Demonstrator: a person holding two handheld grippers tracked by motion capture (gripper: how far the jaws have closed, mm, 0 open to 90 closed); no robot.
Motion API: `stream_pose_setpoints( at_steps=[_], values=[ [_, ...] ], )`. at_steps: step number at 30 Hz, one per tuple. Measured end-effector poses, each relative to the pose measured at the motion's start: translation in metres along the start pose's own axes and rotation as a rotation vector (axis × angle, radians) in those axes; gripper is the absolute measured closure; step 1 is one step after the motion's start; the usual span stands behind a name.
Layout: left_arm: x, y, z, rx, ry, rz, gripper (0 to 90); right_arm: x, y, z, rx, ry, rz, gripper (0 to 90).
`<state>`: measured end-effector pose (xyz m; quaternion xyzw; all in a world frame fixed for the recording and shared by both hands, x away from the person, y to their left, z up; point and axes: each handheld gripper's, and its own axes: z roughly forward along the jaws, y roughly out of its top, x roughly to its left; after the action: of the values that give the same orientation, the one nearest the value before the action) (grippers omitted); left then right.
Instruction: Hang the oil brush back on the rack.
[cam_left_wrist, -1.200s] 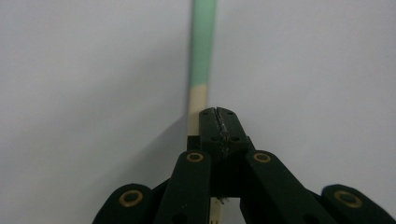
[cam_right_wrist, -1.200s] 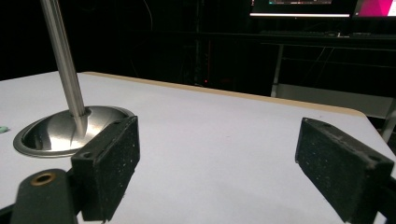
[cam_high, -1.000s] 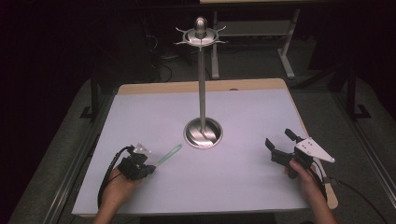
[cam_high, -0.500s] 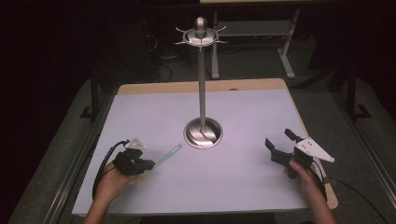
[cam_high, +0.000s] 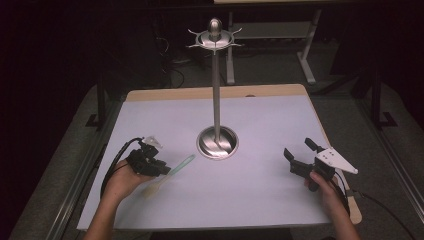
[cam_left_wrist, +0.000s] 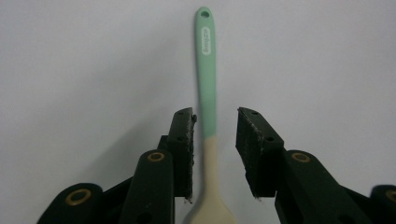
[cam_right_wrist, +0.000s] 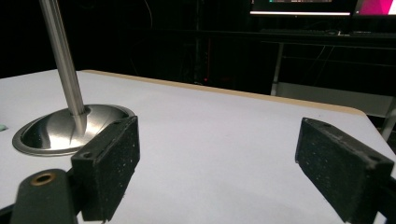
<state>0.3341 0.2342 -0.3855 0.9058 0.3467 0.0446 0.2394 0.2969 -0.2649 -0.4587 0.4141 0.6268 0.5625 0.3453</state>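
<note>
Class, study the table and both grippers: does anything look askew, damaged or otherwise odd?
Nothing is damaged or spilled. One oddity: the mint-and-cream spoon lies flat on the white table, while the metal stand carries nothing. The left gripper has just been opening, jaws loosely around the spoon's handle.

A pale lilac-white rectangular surface (cam_high: 260, 130) with a light wooden edge strip (cam_high: 215, 92) along its 12 o'clock side stands on grey carpet floor (cam_high: 65, 150) in a dim, nearly black room. Beyond it, toward 12 to 1 o'clock, stands a white metal-legged desk frame (cam_high: 305, 60); lit computer screens (cam_right_wrist: 322, 7) glow in the dark background.
</note>
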Motion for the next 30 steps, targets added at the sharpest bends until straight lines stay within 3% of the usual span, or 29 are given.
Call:
stream_pose_setpoints(
  at_steps=[8,12,15,20,30],
  values=[
    [-0.003,0.035,0.015,0.093,0.013,0.025,66.1,0.000,0.000,0.000,-0.001,0.001,0.006,13.3],
    [-0.006,0.044,0.024,0.125,0.019,0.035,65.3,0.000,0.000,0.000,-0.001,0.002,0.008,13.3],
    [-0.006,0.054,0.035,0.188,0.031,0.051,65.3,0.000,0.000,0.000,0.000,0.001,0.004,13.3],
    [-0.005,0.061,0.048,0.238,0.036,0.045,65.4,-0.001,0.000,0.000,0.000,0.003,0.008,13.3],
    [-0.007,0.061,0.063,0.311,0.071,0.060,66.3,0.000,0.000,0.000,-0.001,0.001,0.008,13.3]
  ],
)
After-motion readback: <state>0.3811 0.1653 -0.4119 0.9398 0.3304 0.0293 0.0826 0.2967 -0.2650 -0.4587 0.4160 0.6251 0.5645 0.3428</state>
